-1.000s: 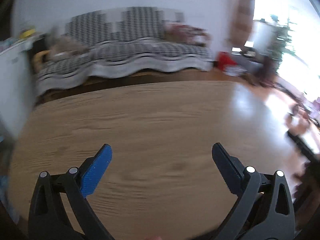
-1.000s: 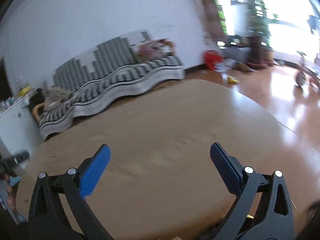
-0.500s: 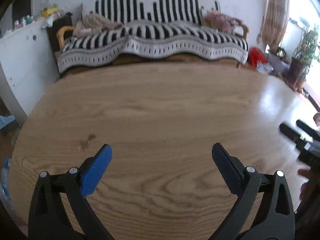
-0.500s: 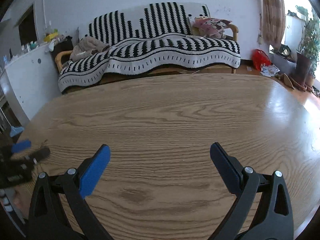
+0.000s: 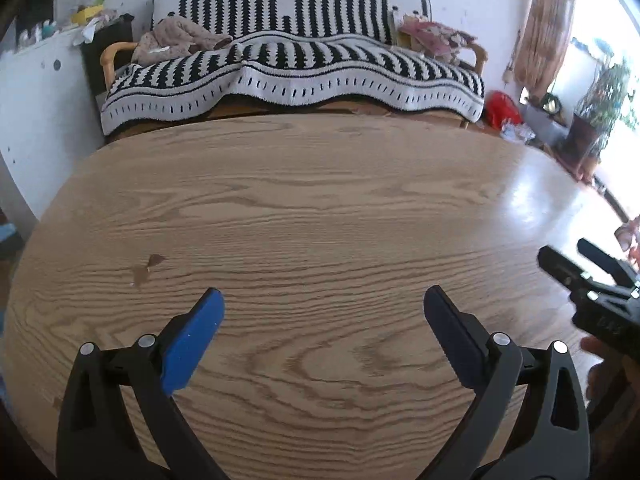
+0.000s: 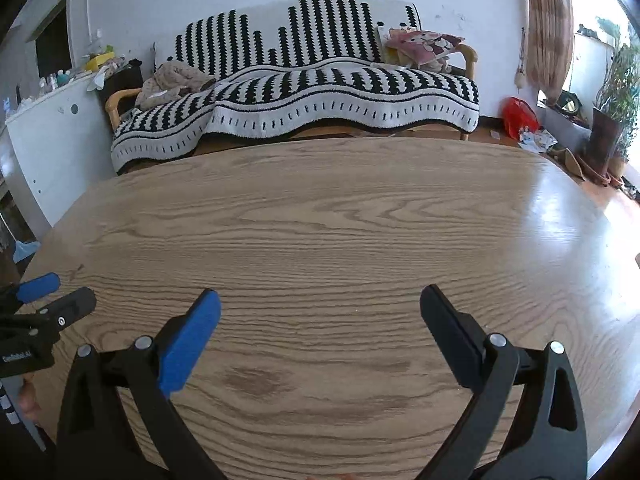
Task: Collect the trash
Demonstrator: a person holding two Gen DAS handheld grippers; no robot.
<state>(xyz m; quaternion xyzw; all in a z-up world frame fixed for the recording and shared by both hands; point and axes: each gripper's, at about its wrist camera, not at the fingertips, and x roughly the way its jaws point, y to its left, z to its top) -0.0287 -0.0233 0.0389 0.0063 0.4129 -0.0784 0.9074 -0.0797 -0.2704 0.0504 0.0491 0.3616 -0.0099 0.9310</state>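
Observation:
My left gripper hangs open low over the wooden table, with nothing between its blue-padded fingers. My right gripper is open too, also with nothing in it, over the same tabletop. Each shows in the other's view: the right gripper at the far right edge, the left gripper at the far left edge. I see no loose trash on the tabletop. Two small brown marks or scraps lie left of my left gripper; which they are I cannot tell.
Behind the table stands a sofa under a black-and-white striped blanket. A white cabinet is at the left. On the floor at the right are a red bag, scattered paper and potted plants.
A second ago both views were blurred and swinging; they have turned to face the sofa and steadied. Both grippers stayed open.

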